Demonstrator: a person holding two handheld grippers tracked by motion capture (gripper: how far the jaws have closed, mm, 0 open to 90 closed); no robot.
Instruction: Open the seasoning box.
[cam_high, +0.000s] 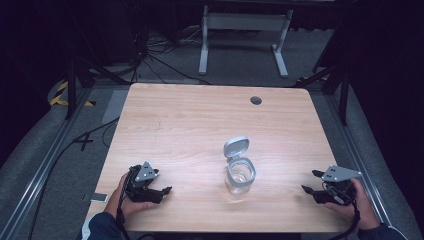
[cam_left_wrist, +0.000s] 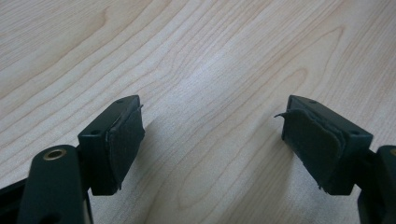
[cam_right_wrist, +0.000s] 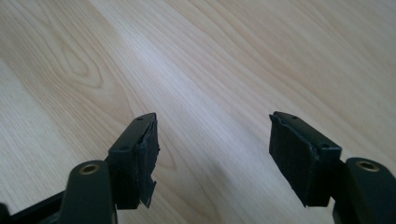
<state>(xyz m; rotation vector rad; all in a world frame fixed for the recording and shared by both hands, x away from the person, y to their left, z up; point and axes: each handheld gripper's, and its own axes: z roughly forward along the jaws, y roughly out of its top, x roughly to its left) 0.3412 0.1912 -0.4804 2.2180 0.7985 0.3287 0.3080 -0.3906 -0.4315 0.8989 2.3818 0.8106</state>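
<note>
While I hold both tools low over the near edge of the tabletop (cam_high: 200, 120), my left hand-held gripper (cam_high: 162, 191) sits near the near-left corner with its jaws spread wide and nothing between them, tips aimed toward the middle. In the left gripper view, left hand-held gripper (cam_left_wrist: 212, 144) shows bare wood grain between the two black pads (cam_left_wrist: 126, 144), pad edges a bit frayed. My right hand-held gripper (cam_high: 311, 182) sits near the near-right corner, jaws also spread apart and empty, tips pointing left toward the middle. In the right gripper view, right hand-held gripper (cam_right_wrist: 212, 156) has just wood between its pads (cam_right_wrist: 289, 154), and the left pad looks torn at its lower edge. My left hand (cam_high: 131, 204) and right hand (cam_high: 357, 205) wrap the gripper bodies, each with a grey three-cornered plate on top. Clear jar (cam_high: 240, 176) stands upright between the two grippers, somewhat right of centre and close to the near edge, well apart from both. Its grey flip lid (cam_high: 236, 148) is hinged open, tilted back toward the far edge. Small dark round hole (cam_high: 256, 100) sits near the far edge, right of centre.
</note>
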